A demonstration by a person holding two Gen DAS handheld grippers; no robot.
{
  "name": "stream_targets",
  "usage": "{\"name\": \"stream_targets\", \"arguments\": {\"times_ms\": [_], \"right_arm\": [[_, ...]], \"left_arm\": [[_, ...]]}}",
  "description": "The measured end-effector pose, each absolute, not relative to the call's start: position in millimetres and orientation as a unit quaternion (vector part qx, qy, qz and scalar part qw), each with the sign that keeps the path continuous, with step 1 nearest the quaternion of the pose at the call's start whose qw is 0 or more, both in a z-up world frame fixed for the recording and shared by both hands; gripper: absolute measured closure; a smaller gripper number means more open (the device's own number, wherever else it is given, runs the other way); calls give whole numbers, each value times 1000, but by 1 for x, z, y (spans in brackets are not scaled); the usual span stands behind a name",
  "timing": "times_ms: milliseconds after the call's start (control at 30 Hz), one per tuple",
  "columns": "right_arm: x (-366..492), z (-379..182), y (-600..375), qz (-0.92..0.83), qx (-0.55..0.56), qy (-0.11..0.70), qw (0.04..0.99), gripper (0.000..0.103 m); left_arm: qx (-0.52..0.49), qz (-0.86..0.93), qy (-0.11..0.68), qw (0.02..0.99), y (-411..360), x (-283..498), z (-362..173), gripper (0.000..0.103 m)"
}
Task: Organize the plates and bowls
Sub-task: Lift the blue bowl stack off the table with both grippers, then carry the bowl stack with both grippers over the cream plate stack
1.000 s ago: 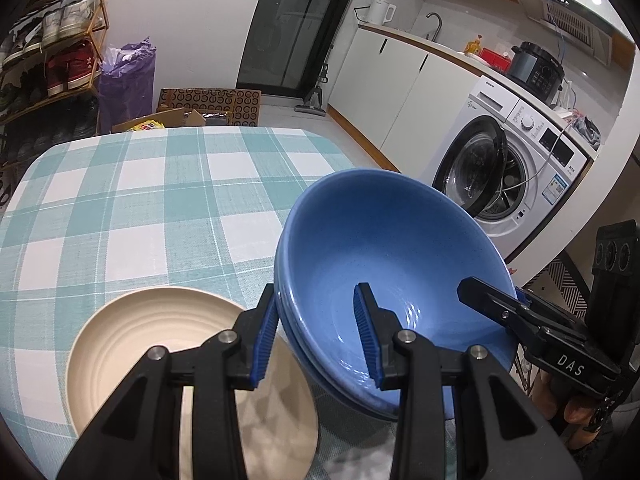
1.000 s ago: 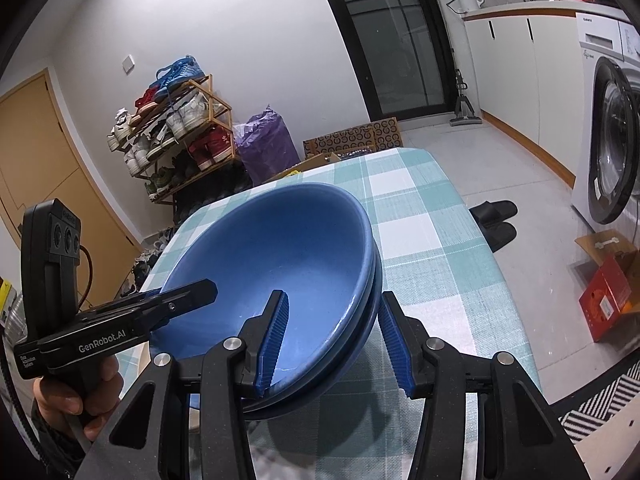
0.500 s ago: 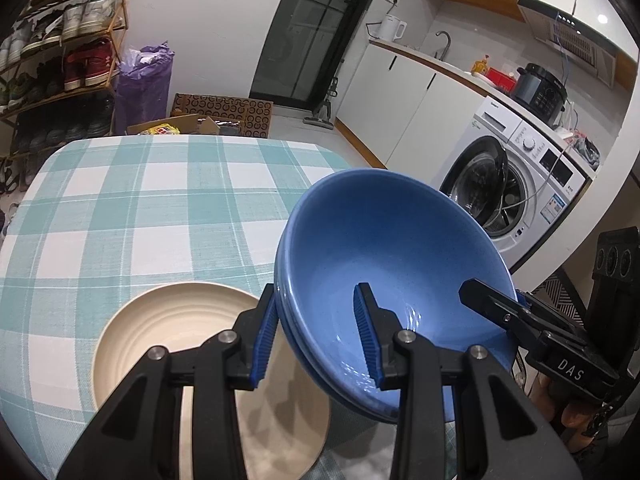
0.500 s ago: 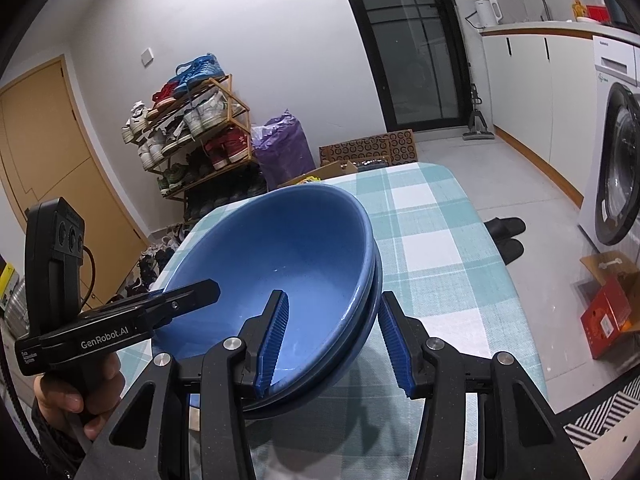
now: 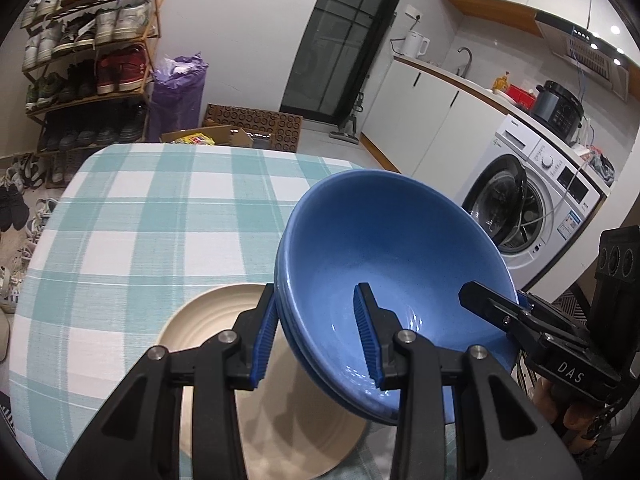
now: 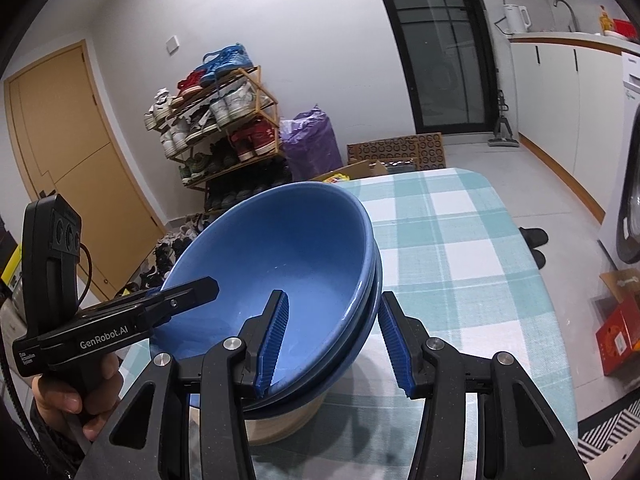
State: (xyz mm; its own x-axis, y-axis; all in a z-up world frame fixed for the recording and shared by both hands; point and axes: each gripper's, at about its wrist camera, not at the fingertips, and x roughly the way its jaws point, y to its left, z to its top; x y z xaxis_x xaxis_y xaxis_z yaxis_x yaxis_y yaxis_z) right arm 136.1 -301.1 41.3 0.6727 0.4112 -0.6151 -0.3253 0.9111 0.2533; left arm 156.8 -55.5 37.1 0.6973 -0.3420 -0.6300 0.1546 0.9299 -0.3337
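Stacked glossy blue ceramic bowls, round and deep, now hang tilted over the ridged cream ceramic plate on the teal-and-white checked desk, which a second ago lay more to their left in the left wrist view. The left gripper and right gripper are each clamped on an opposite rim, ribbed blue jaws inside and outside the wall.

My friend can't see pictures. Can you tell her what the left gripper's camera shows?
Two stacked blue bowls are held up, tilted, by two grippers: the left gripper clamps the near rim and the right gripper holds the far side. Under them a cream plate sits on a green checked table, with a kitchen behind.
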Motion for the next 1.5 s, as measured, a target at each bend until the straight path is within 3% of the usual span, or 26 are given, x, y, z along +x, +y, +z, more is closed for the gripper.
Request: {"name": "stream_targets", "arguments": {"times_ms": [1500], "right_arm": [[160,-10,-226,260,44,402,877,55]], "left_arm": [[-142,-66,393,906,4,146,-4,67]]}}
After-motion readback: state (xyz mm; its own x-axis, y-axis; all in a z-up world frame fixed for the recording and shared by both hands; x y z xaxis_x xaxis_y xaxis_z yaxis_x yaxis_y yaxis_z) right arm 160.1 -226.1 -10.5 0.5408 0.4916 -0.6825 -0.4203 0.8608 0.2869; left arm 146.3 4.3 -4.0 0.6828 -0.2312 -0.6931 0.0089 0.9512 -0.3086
